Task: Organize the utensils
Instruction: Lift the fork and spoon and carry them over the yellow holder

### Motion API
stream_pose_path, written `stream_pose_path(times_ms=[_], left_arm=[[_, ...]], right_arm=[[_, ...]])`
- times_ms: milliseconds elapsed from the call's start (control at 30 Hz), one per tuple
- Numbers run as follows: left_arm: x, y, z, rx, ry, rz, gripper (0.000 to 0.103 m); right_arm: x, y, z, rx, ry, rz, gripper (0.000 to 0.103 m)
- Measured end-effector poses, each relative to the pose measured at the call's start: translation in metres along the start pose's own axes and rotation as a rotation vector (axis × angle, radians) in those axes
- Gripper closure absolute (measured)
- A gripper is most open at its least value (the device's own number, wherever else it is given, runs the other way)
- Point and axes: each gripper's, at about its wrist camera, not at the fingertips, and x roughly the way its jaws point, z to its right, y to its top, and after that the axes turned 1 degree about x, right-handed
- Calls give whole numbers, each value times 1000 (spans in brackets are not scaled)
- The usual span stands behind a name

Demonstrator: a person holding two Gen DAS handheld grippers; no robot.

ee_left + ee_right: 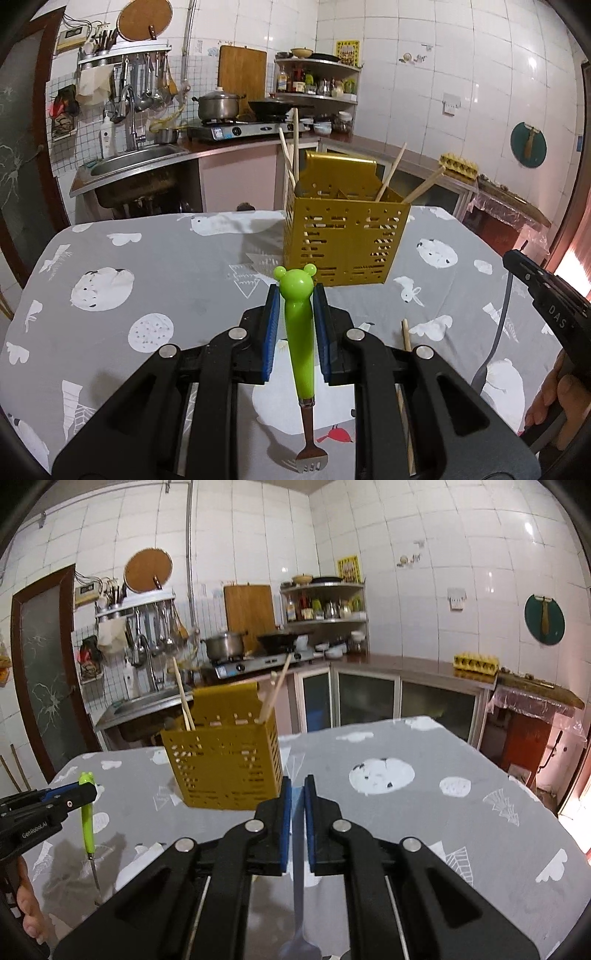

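Note:
My left gripper [296, 291] is shut on a green fork with a bear-head handle [300, 332]; the tines hang down above the table. The same fork shows in the right wrist view [88, 823], held by the left gripper [79, 792]. My right gripper [297, 786] is shut on a grey-blue spoon [298, 878], bowl end down. It also shows at the right edge of the left wrist view, holding the spoon [496, 343]. A gold perforated utensil holder [340, 243] [225, 768] stands on the table ahead with several wooden chopsticks [391, 173] in it.
The table has a grey cloth with white prints [147, 280] [424, 812]. One loose chopstick [406, 339] lies on it under my left gripper. Behind are the sink [136, 162], stove with pots [236, 129] and counters [406, 668].

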Motion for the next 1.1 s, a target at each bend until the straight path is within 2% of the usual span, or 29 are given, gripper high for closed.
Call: stream_pose_path(times_ms=[267, 500, 1100], left_arm=[[-8, 2, -9, -25, -12, 35, 86], [-15, 6, -7, -6, -17, 75, 86], [-10, 35, -7, 10, -44, 138, 86]], right_arm=[[-12, 2, -2, 0, 5, 58, 96], [-16, 8, -4, 0, 3, 109, 96], [0, 33, -11, 25, 15, 155, 96]])
